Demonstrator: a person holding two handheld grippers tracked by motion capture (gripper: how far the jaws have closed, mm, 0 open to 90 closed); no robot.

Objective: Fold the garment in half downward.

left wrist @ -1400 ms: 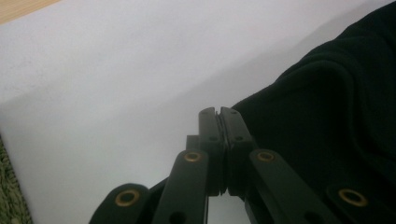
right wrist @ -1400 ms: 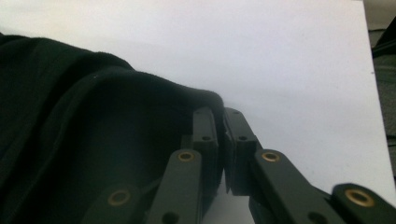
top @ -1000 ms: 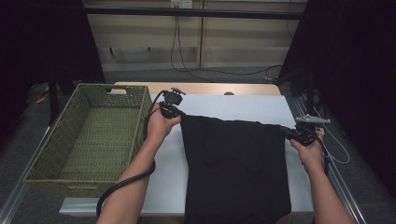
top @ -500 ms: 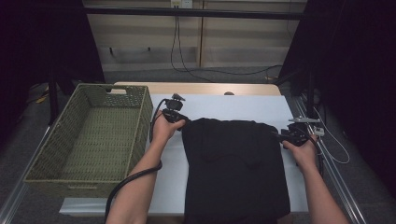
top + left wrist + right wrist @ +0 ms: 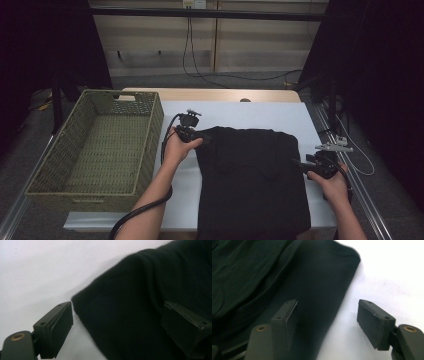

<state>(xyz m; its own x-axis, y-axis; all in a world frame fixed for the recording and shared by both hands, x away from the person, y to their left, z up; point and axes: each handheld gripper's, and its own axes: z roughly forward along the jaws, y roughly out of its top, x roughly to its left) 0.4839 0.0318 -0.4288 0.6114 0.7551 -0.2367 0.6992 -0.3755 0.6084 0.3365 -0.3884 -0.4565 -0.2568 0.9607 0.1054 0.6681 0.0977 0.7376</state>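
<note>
A black garment (image 5: 250,180) lies folded flat on the white table (image 5: 240,112), filling the lower middle of the high view, its near edge running off the table's front toward the bottom of the frame. The left gripper (image 5: 196,136) sits at the garment's upper left corner, its jaws having just been opening; in the left gripper view (image 5: 117,325) they stand wide, with the rounded corner of the cloth lying between them and neither pad pressing on it. The right gripper (image 5: 305,166) is at the garment's right edge, in the right middle of the high view; its jaws have also just been opening, and the right gripper view (image 5: 327,325) shows them parted, one over the dark cloth and the other over bare white table, the garment's edge running between them untouched. A woven green basket (image 5: 150,145) stands at the left of the high view, just beside the left hand, leaving a narrow strip of table between its wall and the garment. Open white surface lies above the garment, up to the wooden far edge (image 5: 210,94) of the table. To the right, a slim band of table remains before the metal rail (image 5: 365,200).
</note>
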